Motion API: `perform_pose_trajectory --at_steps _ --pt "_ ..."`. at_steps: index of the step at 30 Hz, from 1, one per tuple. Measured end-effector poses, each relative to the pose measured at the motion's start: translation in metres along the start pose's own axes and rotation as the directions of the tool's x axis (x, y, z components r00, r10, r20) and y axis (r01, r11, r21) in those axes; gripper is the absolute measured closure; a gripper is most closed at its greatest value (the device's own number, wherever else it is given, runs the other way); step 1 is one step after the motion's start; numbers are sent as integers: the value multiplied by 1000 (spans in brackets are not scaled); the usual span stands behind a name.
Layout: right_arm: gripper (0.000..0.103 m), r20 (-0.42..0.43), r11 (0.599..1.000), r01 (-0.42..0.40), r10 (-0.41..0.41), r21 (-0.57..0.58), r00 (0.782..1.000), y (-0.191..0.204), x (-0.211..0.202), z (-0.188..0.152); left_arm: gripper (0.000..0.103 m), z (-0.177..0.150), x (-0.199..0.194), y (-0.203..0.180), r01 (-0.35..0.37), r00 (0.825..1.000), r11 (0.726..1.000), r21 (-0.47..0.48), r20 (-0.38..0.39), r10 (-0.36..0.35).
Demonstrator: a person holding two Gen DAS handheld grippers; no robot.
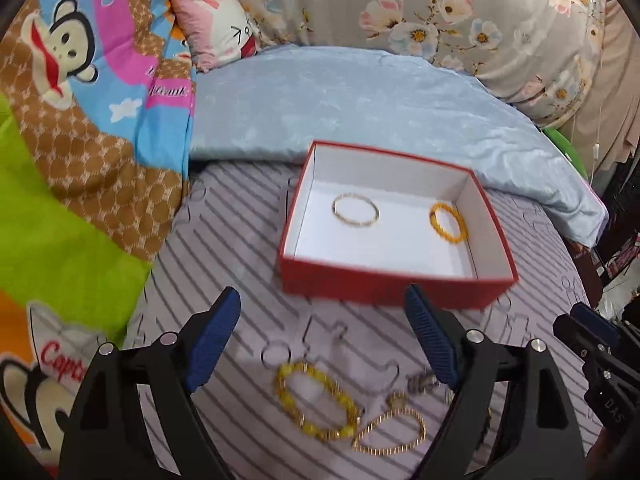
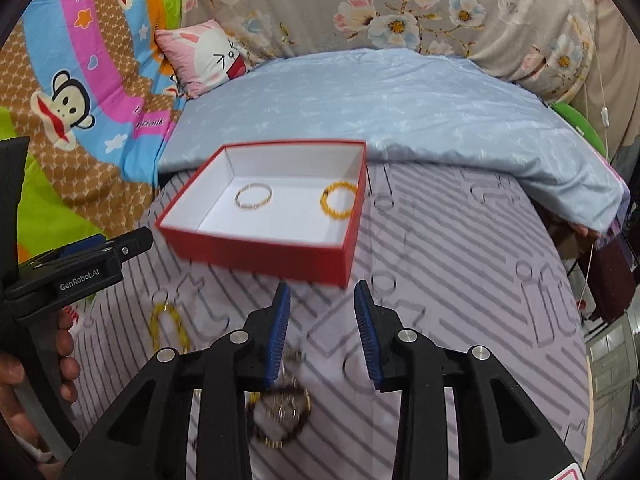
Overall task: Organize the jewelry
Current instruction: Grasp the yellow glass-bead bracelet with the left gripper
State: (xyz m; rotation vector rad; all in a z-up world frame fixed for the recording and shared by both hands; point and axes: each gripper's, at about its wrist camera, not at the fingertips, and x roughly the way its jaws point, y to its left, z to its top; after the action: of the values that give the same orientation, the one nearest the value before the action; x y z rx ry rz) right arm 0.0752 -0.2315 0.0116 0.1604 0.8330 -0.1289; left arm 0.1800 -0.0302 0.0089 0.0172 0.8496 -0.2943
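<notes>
A red box with a white inside stands on the striped sheet. In it lie a thin gold bangle and an orange bead bracelet. My left gripper hangs open and empty just short of the box's near wall. Below it on the sheet lie a yellow bead bracelet and a gold chain bracelet. My right gripper is open a little, nothing between its pads, near the box's front corner. A dark bead bracelet lies under its left finger.
A light blue folded blanket lies behind the box. A cartoon monkey quilt rises on the left, with a pink pillow and floral bedding at the back. A hand holds the left gripper's handle.
</notes>
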Motion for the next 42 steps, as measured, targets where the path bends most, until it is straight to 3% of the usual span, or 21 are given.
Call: perform_pose_trajectory --at_steps 11,16,23,30,32,34,37,42 --pt "70 -95 999 1 3 41 995 -2 -15 -72 22 -78 -9 20 -23 995 999 -38 -95 20" --pt "70 -136 999 -6 11 41 991 2 -12 -91 32 -92 1 28 -39 992 998 -57 -124 31" --pt "70 -153 999 -19 25 38 988 8 -7 -96 36 -90 19 29 -46 990 996 -79 -135 35" --pt "70 -158 999 -26 32 37 987 9 -3 -93 49 -91 39 23 -94 987 995 -41 -135 87" --pt "70 -162 999 -27 33 39 986 9 -1 -94 57 -92 39 21 -105 987 994 -32 -126 100" --pt "70 -165 999 -30 36 42 986 9 0 -94 77 -92 39 20 -111 987 994 -19 -116 108" --pt "70 -165 998 -34 41 45 985 8 1 -94 95 -92 38 21 -93 988 996 -19 -122 90" --pt "70 -160 998 -35 42 47 986 7 0 -94 95 -92 32 26 -44 989 997 -56 -143 36"
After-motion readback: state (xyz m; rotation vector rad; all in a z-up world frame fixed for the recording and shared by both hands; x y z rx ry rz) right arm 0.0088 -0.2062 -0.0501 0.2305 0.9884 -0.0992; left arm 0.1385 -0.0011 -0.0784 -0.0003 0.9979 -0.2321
